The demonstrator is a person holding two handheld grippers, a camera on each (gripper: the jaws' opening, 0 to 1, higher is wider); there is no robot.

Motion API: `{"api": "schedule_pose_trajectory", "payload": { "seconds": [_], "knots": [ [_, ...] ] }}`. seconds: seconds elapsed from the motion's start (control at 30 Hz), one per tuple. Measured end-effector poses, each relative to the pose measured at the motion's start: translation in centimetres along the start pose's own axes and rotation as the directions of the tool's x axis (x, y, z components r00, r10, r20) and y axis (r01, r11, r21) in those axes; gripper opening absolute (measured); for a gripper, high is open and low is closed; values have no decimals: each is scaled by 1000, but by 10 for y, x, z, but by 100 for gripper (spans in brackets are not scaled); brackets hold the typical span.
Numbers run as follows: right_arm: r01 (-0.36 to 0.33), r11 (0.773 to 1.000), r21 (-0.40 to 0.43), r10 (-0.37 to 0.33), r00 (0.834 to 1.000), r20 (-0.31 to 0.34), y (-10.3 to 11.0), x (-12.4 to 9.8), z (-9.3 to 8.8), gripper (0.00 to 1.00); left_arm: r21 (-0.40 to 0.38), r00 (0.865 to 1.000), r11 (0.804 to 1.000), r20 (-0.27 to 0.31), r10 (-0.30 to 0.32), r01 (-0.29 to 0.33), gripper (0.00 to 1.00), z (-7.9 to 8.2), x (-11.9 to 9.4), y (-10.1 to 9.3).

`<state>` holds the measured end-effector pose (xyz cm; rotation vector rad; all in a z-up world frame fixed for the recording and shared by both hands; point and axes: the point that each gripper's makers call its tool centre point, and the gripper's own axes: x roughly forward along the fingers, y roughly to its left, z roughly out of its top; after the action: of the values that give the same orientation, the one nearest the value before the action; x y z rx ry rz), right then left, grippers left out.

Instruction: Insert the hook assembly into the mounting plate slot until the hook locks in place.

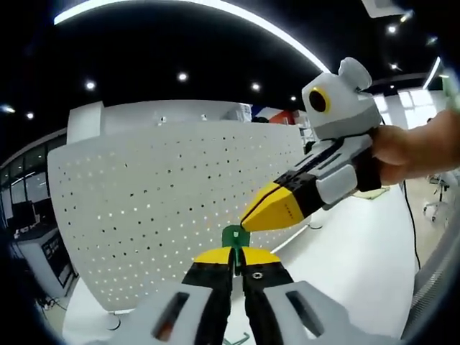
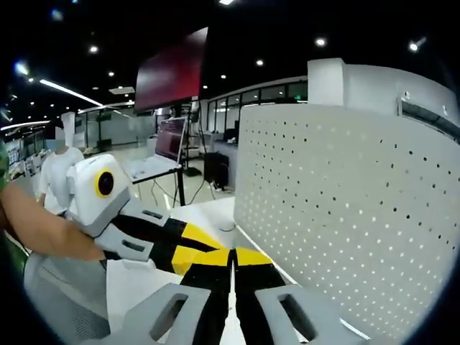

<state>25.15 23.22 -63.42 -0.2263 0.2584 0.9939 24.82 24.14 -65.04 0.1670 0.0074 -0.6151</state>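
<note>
In the left gripper view, the left claw (image 1: 237,253) rises from the bottom edge with its yellow-tipped jaws together, clamped on a small green hook assembly (image 1: 235,236). The green part projects just above the jaw tips. The right claw (image 1: 253,215) enters this view from the right, held by a hand (image 1: 417,147). Its yellow tip lies just beside the green part, at its upper right; contact between them cannot be confirmed. Whether the right claw grips anything cannot be told from this view.

Behind both claws stands a white perforated mounting plate (image 1: 158,194), upright on a white surface (image 1: 359,251). The green part is seen in front of the plate's lower area; whether it touches the plate cannot be told.

In the right gripper view, the right claw (image 2: 231,253) rises from the bottom edge with its jaws together, and nothing is visible between their tips. The left claw (image 2: 188,260) enters from the left, its yellow tip just beside the right claw's tip. The perforated mounting plate (image 2: 345,208) stands to the right. A person in white (image 2: 59,169) stands in the background at left.
</note>
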Motion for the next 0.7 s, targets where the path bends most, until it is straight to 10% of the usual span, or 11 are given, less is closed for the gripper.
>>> {"api": "schedule_pose_trajectory", "payload": {
  "seconds": [0.7],
  "knots": [
    [10,997,72,-11,1000,5,-5,3,-3,0,-57,1000,998,-7,22,-22,4,-5,-2,4]
  ]
}}
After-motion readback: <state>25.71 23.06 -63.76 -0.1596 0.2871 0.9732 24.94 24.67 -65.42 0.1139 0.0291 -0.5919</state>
